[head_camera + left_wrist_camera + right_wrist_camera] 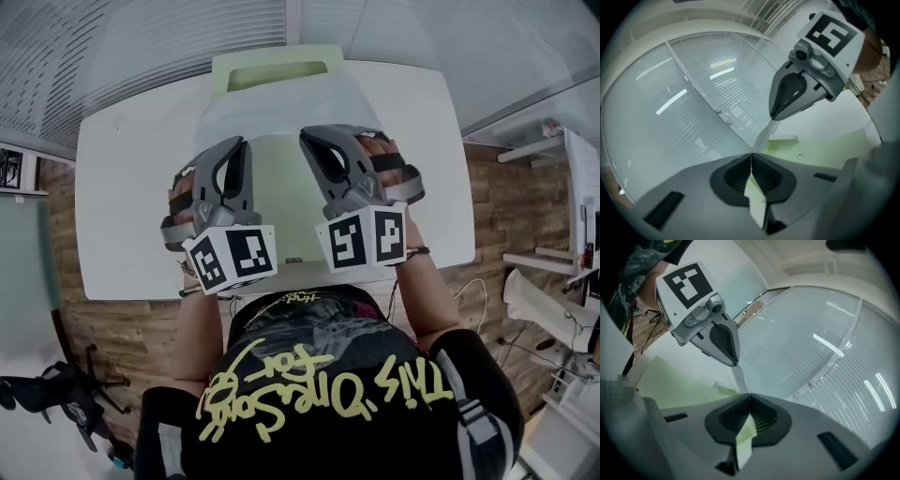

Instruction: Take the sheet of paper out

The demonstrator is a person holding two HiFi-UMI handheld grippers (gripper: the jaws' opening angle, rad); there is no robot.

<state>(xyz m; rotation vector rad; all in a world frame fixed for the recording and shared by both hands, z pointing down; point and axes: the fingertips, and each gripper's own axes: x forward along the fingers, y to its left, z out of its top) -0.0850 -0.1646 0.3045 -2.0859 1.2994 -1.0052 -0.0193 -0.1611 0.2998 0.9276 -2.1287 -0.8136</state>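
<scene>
Both devices are held over a white table (131,206), side by side, tips pointing away from the person and slightly downward. Left gripper (751,157): claw pressed together, pinching the sheet of paper (757,199). A narrow pale strip of the sheet lies clamped between the ribbed pads (766,178) and comes out at the rear of the claw. Right gripper (749,397): claw likewise pressed together on the same sheet, with a matching pale strip between its pads. In each gripper view, the sheet's edge runs as a thin band from that claw tip up to the tip of the other gripper, so the sheet spans the gap between the two tips. The sheet is therefore off the table, carried by both claws at once. Below and beyond the tips, a light green folder (829,150) lies flat on the table, with a raised flap at its far end and a small round fastener on its face. Whether any part of the sheet is inside the folder cannot be determined. The marker cube (230,258) of the left gripper and the one on the right gripper sit nearest the person's chest in the head view. A glass wall with blinds (693,93) stands behind the table.
</scene>
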